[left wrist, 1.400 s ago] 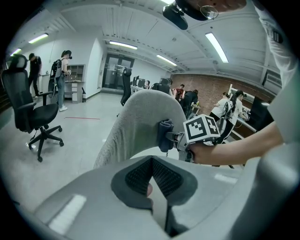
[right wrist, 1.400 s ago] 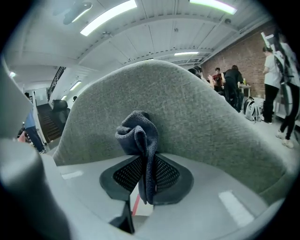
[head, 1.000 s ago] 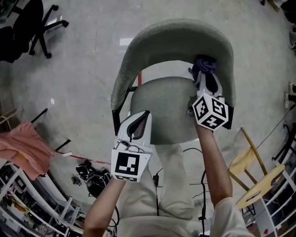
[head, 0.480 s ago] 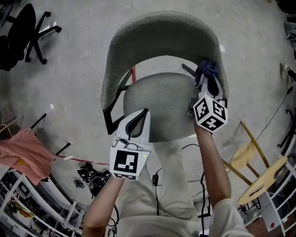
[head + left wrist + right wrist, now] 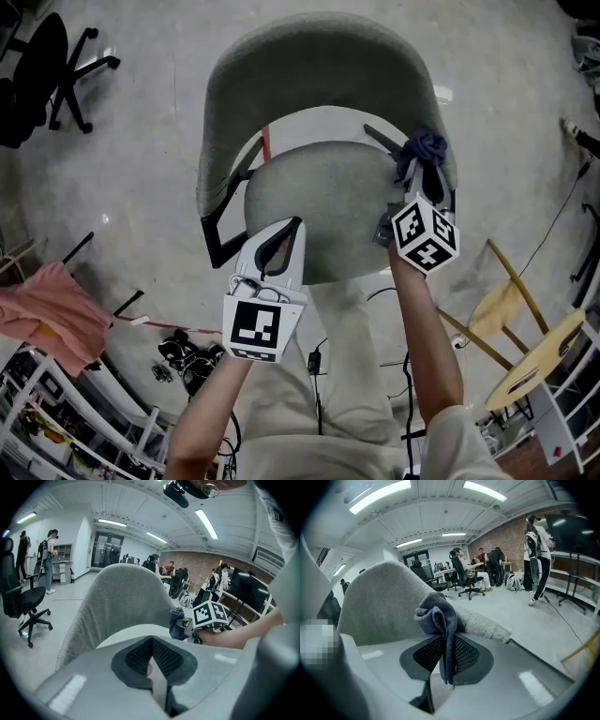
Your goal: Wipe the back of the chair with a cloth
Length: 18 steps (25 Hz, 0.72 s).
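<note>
A grey upholstered chair stands below me, its curved back [image 5: 319,66] wrapping behind the round seat [image 5: 319,220]. My right gripper [image 5: 424,169] is shut on a dark blue cloth [image 5: 424,147], bunched against the inner face of the back's right end. In the right gripper view the cloth [image 5: 439,620] hangs between the jaws in front of the grey back [image 5: 389,606]. My left gripper [image 5: 278,246] hovers over the seat's front left, shut with nothing in it. The left gripper view shows the chair back [image 5: 122,602] and the cloth [image 5: 177,623] beyond.
A black office chair [image 5: 42,70] stands at the far left. A pink cloth [image 5: 42,305] lies on shelving at lower left. A wooden chair [image 5: 525,352] is at the right. Cables and dark items [image 5: 187,361] lie on the concrete floor. People stand in the room's background.
The right gripper and cloth have slid along the chair back toward its right end. The chair sits lower left in view than before. The left gripper has barely moved.
</note>
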Each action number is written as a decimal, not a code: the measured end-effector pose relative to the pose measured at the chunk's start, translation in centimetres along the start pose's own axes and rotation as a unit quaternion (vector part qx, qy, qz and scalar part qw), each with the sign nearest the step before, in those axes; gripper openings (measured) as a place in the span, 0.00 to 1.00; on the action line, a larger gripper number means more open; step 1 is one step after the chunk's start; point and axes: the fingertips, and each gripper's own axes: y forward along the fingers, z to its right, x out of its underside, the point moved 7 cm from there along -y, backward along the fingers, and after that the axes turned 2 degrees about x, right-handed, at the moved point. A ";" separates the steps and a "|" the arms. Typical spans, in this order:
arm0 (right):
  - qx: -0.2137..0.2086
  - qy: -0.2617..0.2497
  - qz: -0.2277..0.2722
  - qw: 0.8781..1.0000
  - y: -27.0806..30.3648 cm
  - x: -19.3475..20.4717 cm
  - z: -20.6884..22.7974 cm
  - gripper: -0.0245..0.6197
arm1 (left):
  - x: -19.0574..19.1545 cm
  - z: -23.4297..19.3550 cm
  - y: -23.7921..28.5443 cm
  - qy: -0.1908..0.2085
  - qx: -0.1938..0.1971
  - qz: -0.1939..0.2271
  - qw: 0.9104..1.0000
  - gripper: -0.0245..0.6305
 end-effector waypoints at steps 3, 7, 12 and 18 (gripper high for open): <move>0.015 0.011 -0.005 1.000 -0.5 0.5 0.8 0.15 | -0.2 0.2 0.0 0.002 0.000 0.002 1.000 0.04; 0.030 0.017 -0.011 0.999 -1.2 1.0 1.6 0.15 | -0.1 0.5 -0.3 0.004 0.001 0.003 1.000 0.04; 0.045 0.017 -0.016 0.999 -2.0 1.4 2.2 0.15 | 0.2 0.7 -0.5 0.002 0.001 0.002 1.000 0.04; 0.046 0.010 -0.026 0.999 -3.1 2.1 2.4 0.15 | 0.7 1.2 -0.8 0.003 0.006 0.004 1.000 0.04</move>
